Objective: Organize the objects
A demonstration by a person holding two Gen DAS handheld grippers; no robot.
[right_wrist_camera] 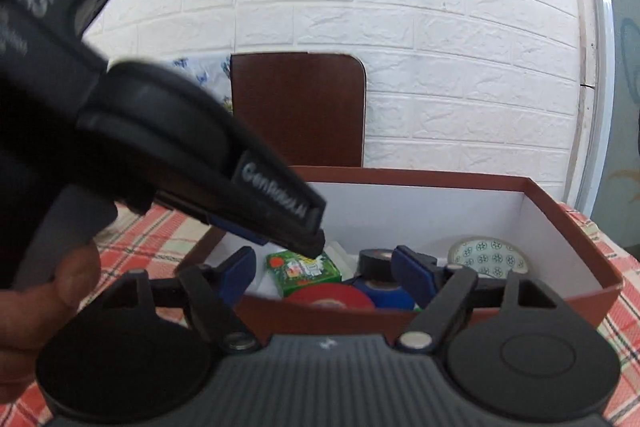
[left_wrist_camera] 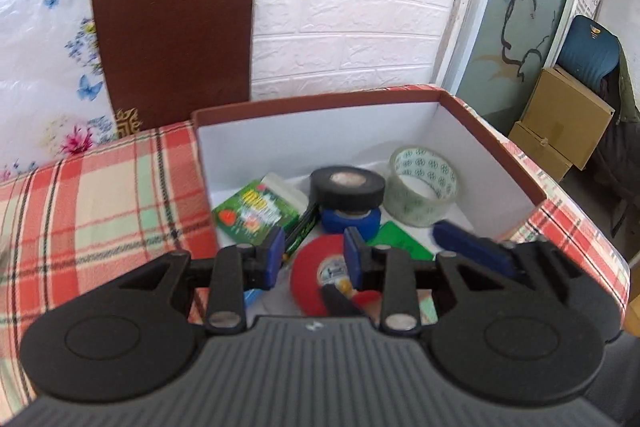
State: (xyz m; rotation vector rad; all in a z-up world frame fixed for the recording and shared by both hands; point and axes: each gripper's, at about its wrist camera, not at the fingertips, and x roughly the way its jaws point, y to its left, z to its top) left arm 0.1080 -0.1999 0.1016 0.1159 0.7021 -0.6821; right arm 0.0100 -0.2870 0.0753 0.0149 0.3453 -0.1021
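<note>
Checked red, cream and green cloth covers the counter that carries everything, and the landmark on it is an open box with a red-brown rim and white inner walls. Behind the box a dark brown board leans against the white brick-pattern wall, with a flowered sheet beside it; off past the box's right side stand cardboard cartons. Inside the box, toward its far right corner, sits a clear tape roll printed with green marks. Left of that roll a black tape roll rests on top of a blue roll, and a green printed packet lies toward the box's left wall. Nearest the front wall lies a red tape roll, with a flat green piece just beside it. The left gripper hangs over the front of the box, its blue pads drawn close but apart, and nothing appears to be pinched between them, though the blur makes this hard to judge. The right gripper hovers at the box's near wall with its jaws spread wide and empty. A hand shows at the edge, holding the left gripper's handle.
</note>
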